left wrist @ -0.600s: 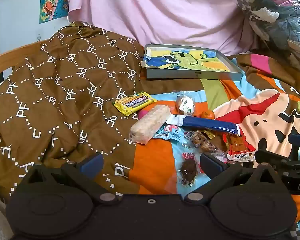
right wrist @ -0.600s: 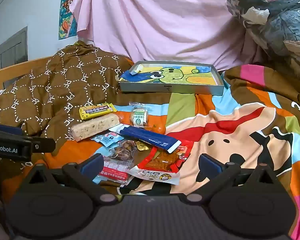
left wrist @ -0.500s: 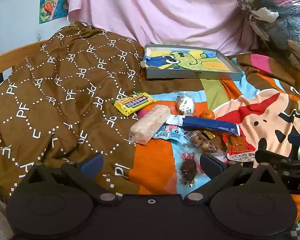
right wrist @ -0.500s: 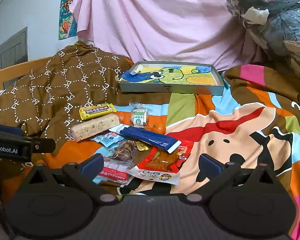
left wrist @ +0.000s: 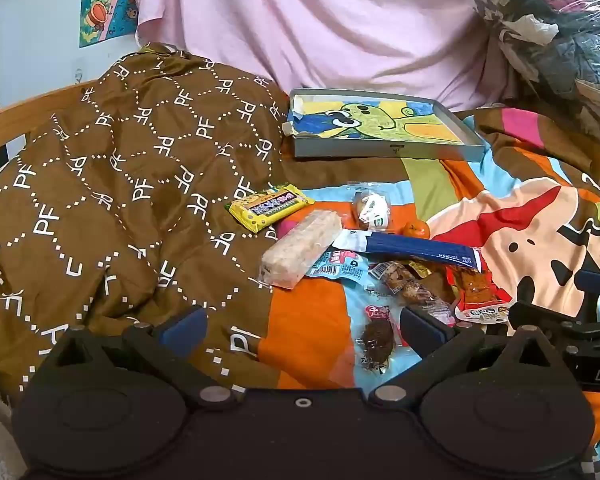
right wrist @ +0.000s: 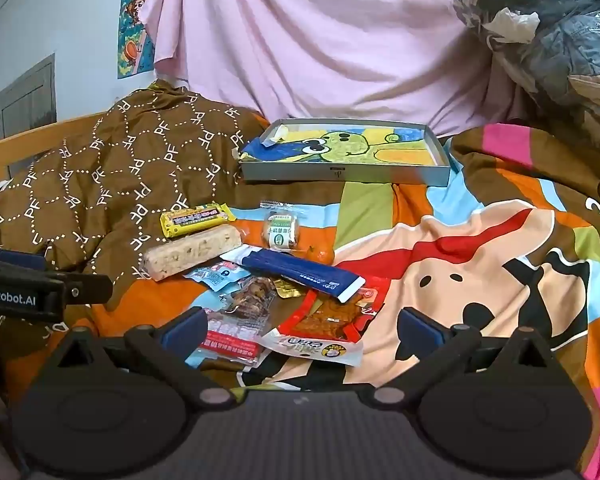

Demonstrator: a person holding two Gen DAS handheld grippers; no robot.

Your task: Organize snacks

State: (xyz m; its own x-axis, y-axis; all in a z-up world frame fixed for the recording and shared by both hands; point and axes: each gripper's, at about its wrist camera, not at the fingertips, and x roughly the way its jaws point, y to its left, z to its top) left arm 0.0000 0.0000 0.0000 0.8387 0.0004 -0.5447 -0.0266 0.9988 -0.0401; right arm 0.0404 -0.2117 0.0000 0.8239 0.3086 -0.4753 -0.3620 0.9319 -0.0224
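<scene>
Before the left wrist camera, the left tongs (left wrist: 302, 326) gape wide, holding nothing, over a bed (left wrist: 312, 320) strewn with snacks (left wrist: 364, 248). Right wrist view: the right tongs (right wrist: 300, 326) likewise spread, empty, snacks just ahead; a shallow box (right wrist: 342, 174) lies beyond.

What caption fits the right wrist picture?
Open right gripper hovers over a snack pile on the bed, grey tray waiting behind.

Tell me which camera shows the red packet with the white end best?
The right wrist view: the red plastic snack packet with the white end lies whole, close and central. In the left wrist view that packet sits far right, smaller, its lower edge cut by the other gripper.
</scene>
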